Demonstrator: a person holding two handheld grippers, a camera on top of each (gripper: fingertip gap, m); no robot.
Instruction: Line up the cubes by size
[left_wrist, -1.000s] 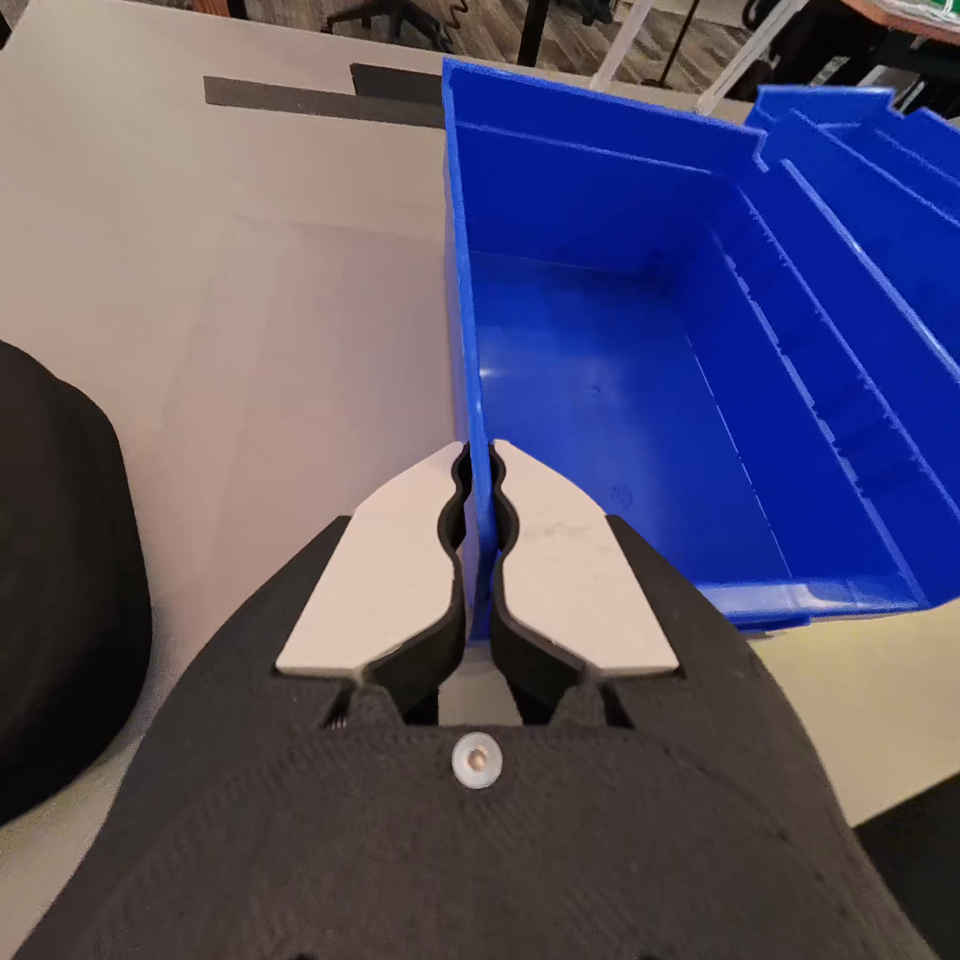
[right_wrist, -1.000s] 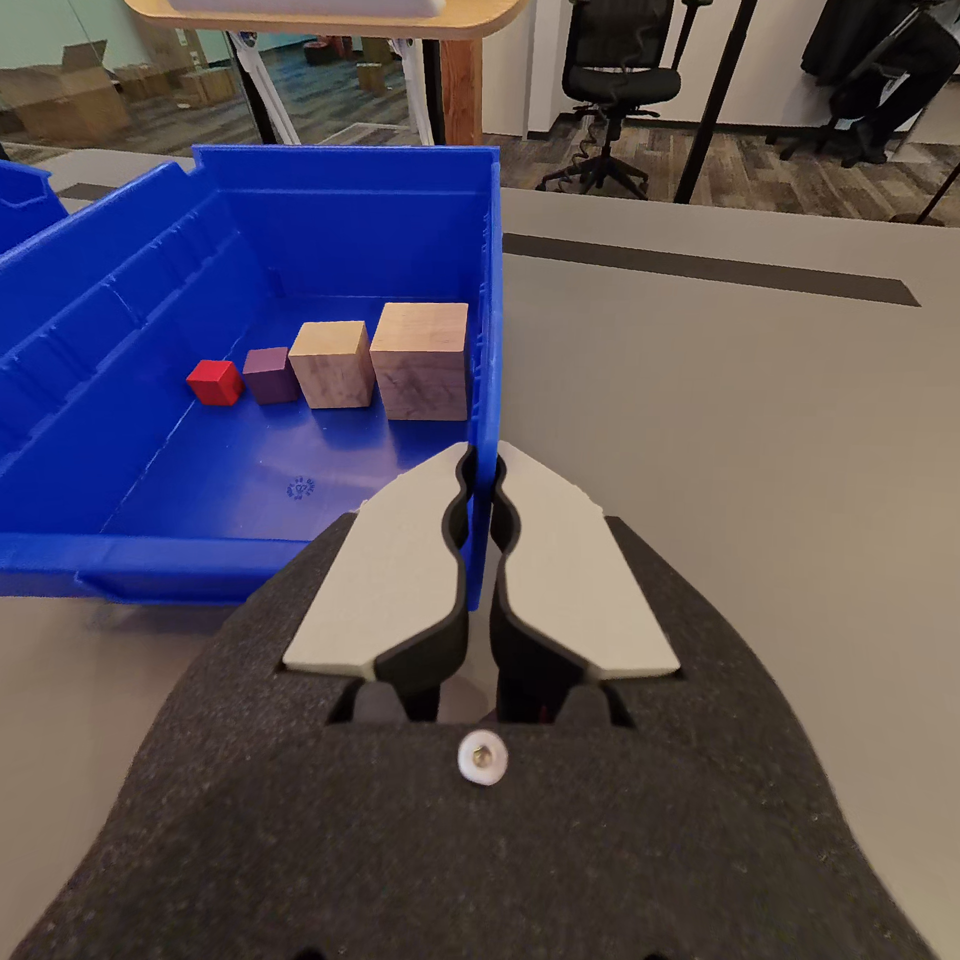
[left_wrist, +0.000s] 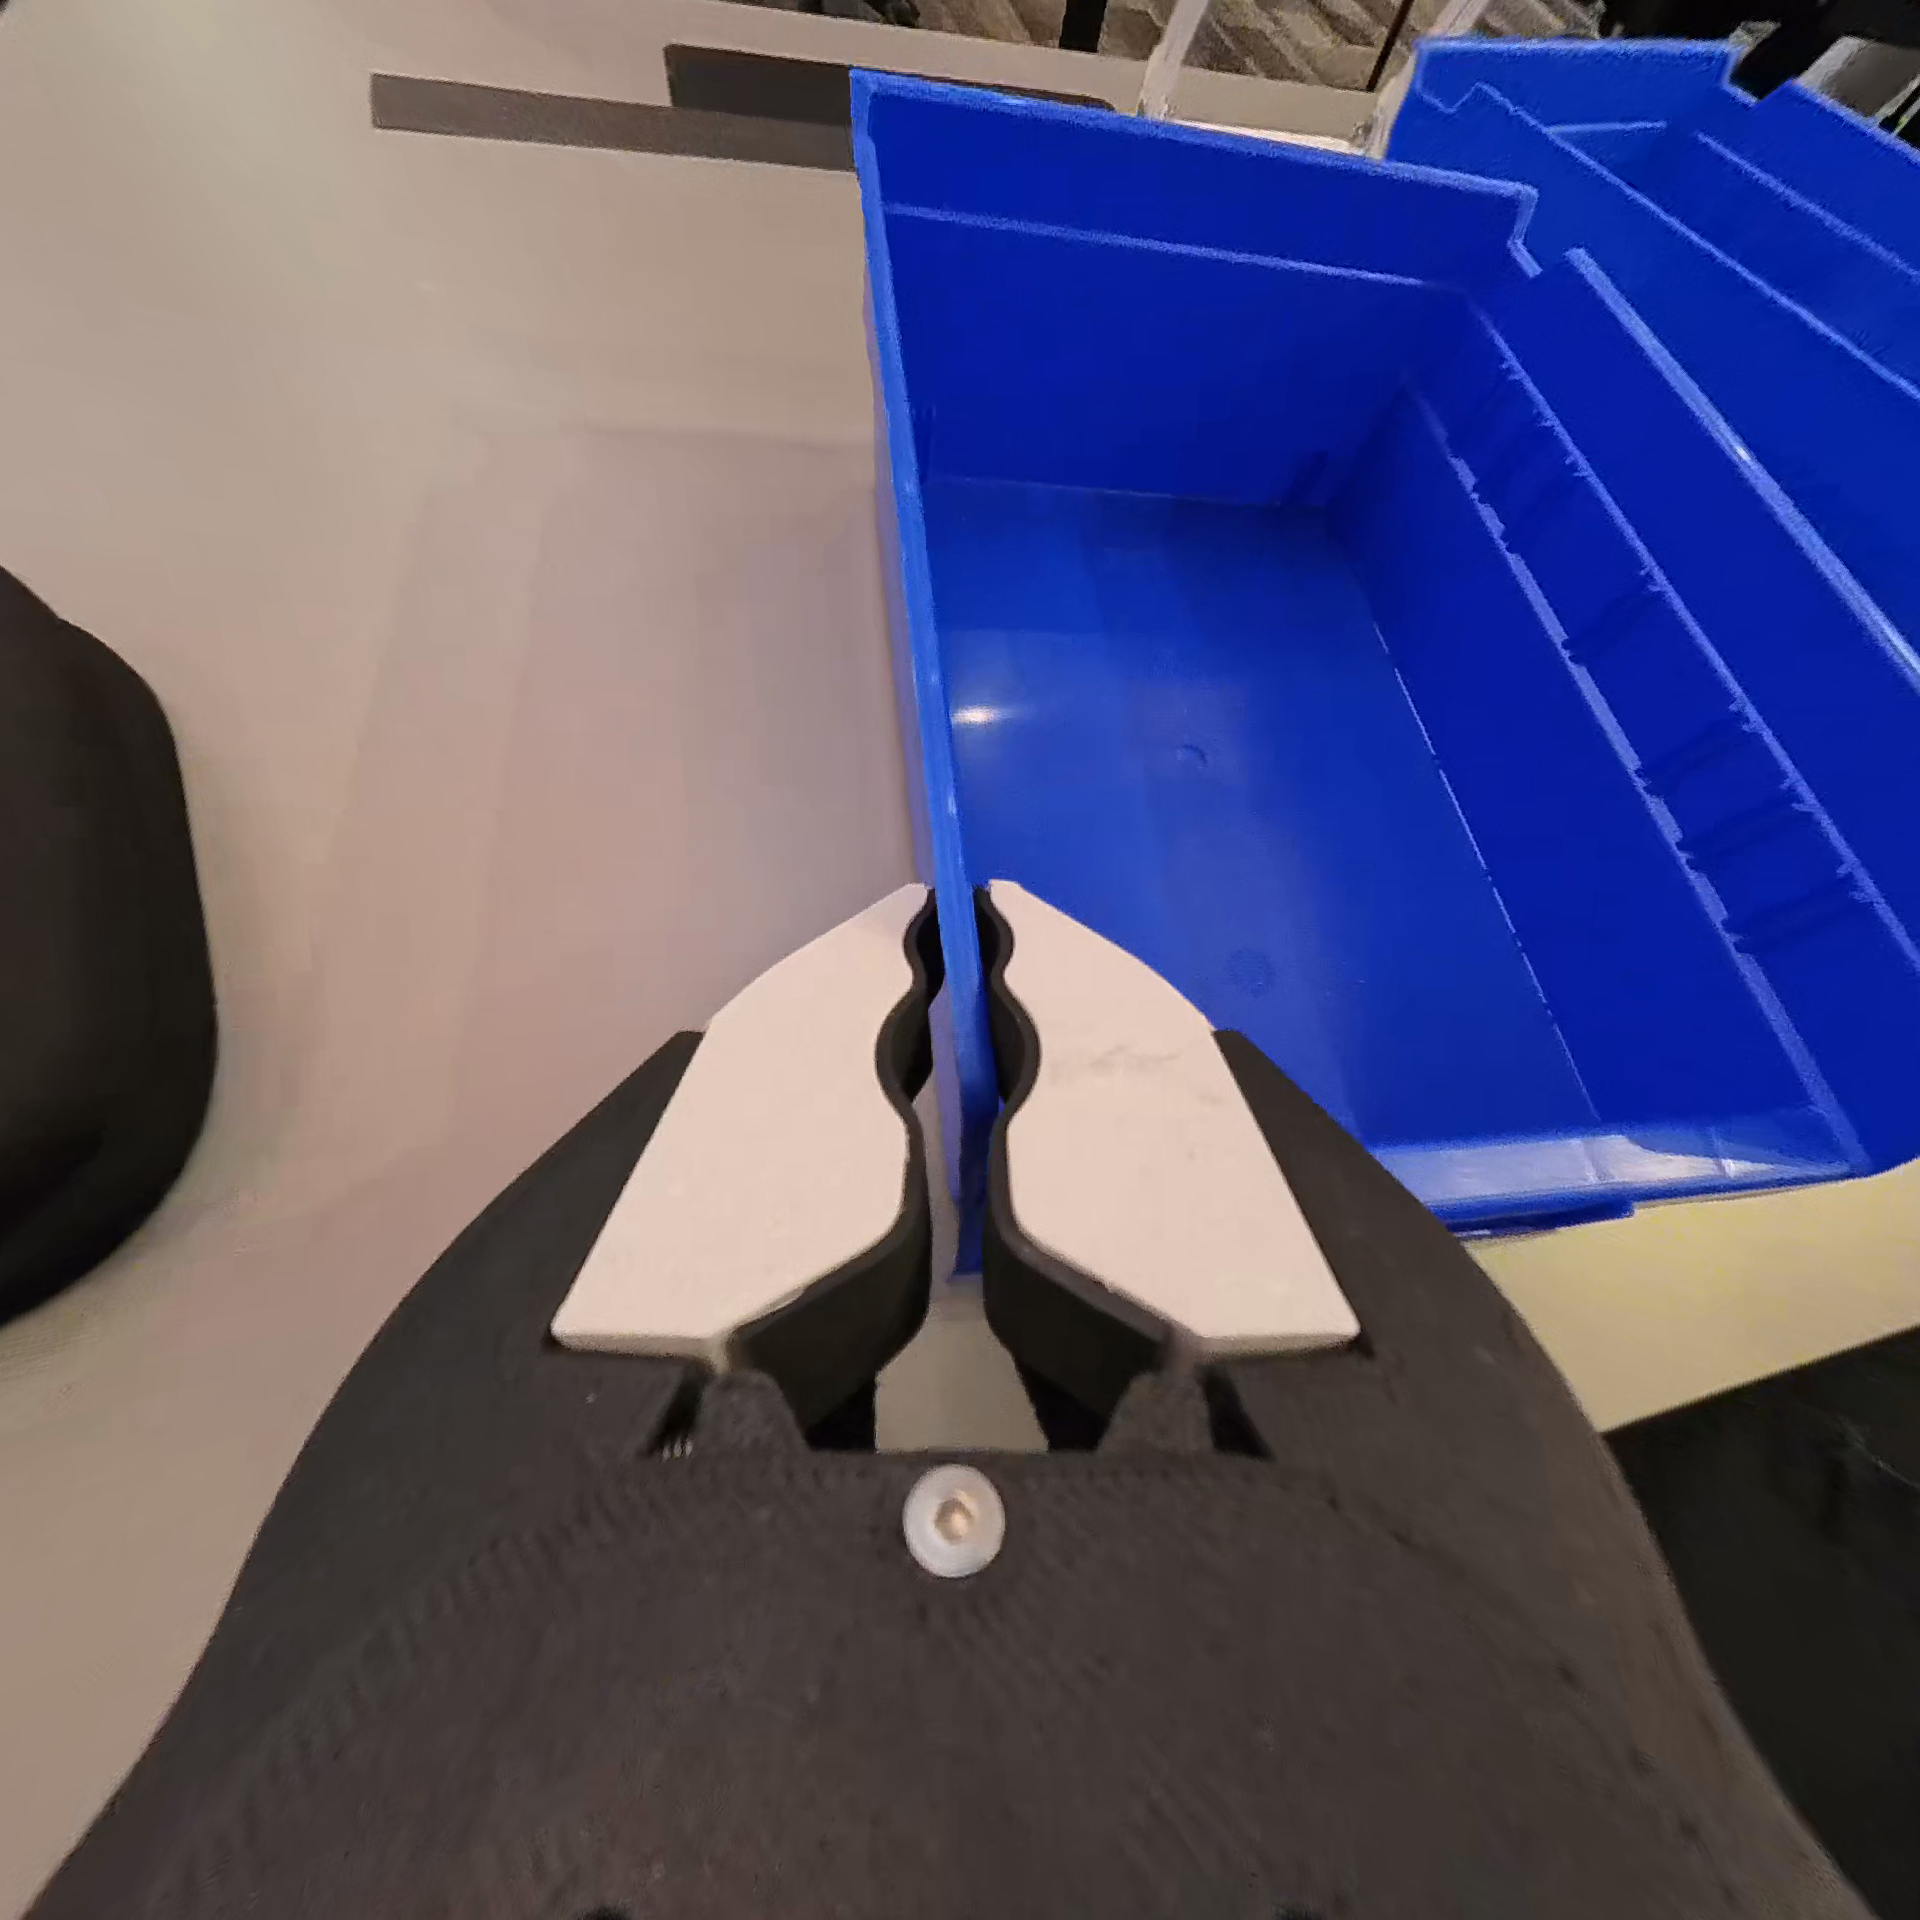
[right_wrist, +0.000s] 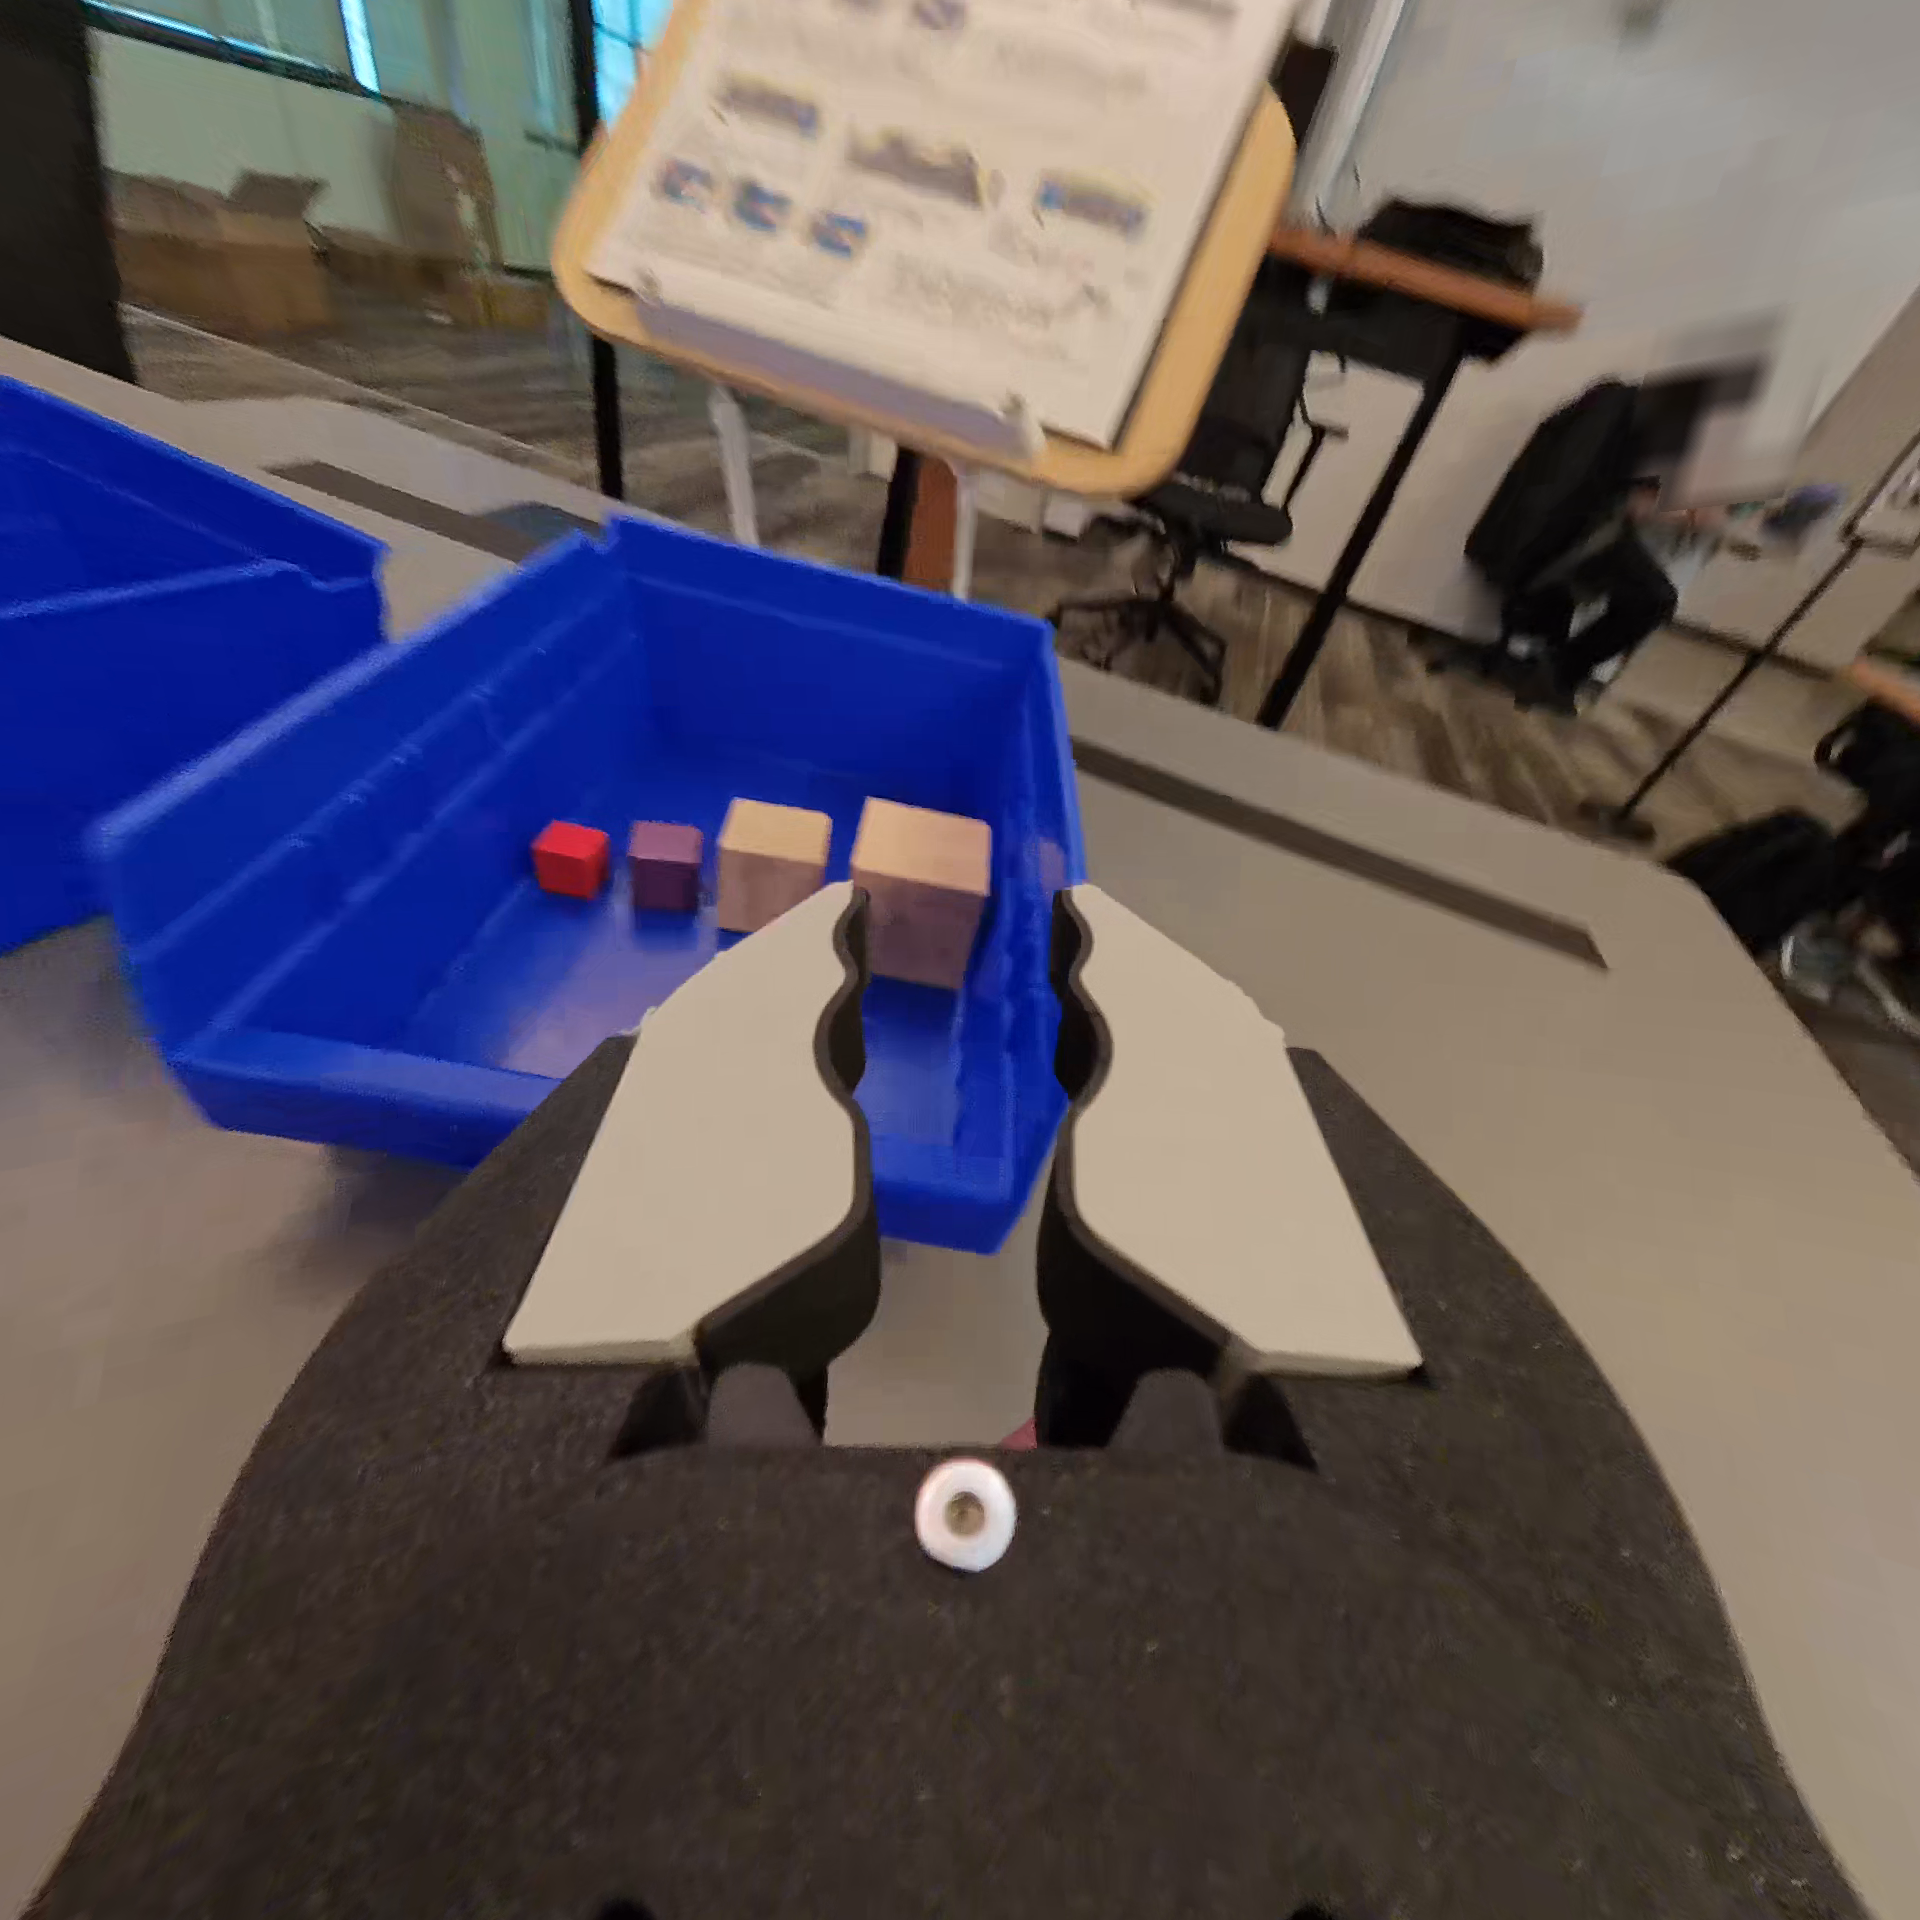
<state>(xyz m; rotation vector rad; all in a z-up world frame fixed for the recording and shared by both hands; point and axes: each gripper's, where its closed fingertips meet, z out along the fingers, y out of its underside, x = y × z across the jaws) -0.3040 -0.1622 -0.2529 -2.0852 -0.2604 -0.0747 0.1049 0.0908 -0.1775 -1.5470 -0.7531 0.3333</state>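
Blue bin wall pinched by left fingers (right fingers spread, holding nothing).

Four cubes stand in a row inside the bin, rising in size from left to right, the largest nearest its right wall. The bin rests on the surface, a second bin to its left, and an easel board stands behind.

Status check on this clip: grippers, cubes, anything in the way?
Left gripper shut on empty bin's wall. Right gripper open, holding nothing. Four cubes lined up small to large in blue bin. Nothing in the way.
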